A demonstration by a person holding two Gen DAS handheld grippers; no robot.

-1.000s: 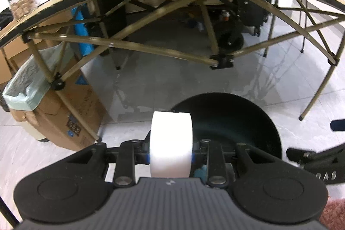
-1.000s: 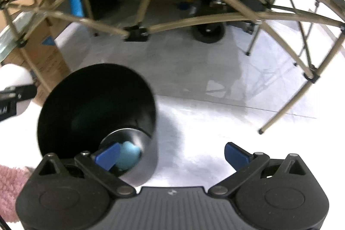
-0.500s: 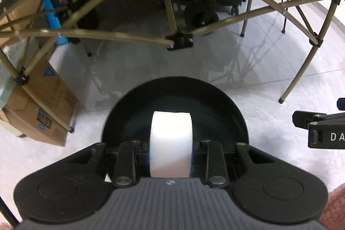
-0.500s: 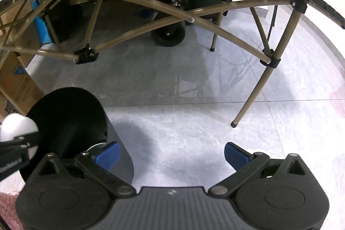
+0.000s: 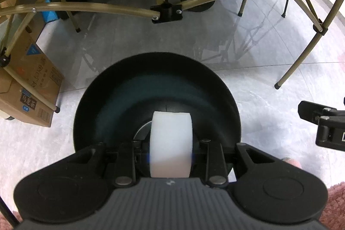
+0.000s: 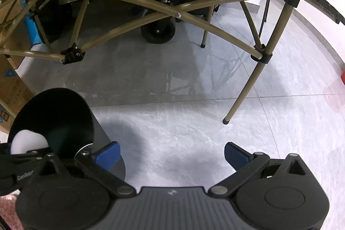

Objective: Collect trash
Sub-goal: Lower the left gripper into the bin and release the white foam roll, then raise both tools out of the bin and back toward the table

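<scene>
My left gripper point(image 5: 171, 160) is shut on a white roll of tape point(image 5: 171, 143) and holds it right over the open mouth of the round black trash bin point(image 5: 103, 100) on the floor. In the right wrist view the bin point(image 6: 64, 113) stands at the lower left, and the white roll point(image 6: 25, 141) shows over its rim in the left gripper. My right gripper point(image 6: 171, 154) is open and empty, with blue pads point(image 6: 236, 154), just right of the bin above the grey floor.
A folding table's olive metal frame point(image 5: 86, 8) and legs point(image 6: 248, 83) stand just beyond the bin. Cardboard boxes point(image 5: 32, 83) sit at the left. A black wheeled cart point(image 6: 158, 29) stands under the table. The grey tiled floor point(image 6: 194, 122) spreads to the right.
My left gripper has moved forward and down with the white roll, from beside the bin to over its mouth. My right gripper has drawn away to the right of the bin, still open.
</scene>
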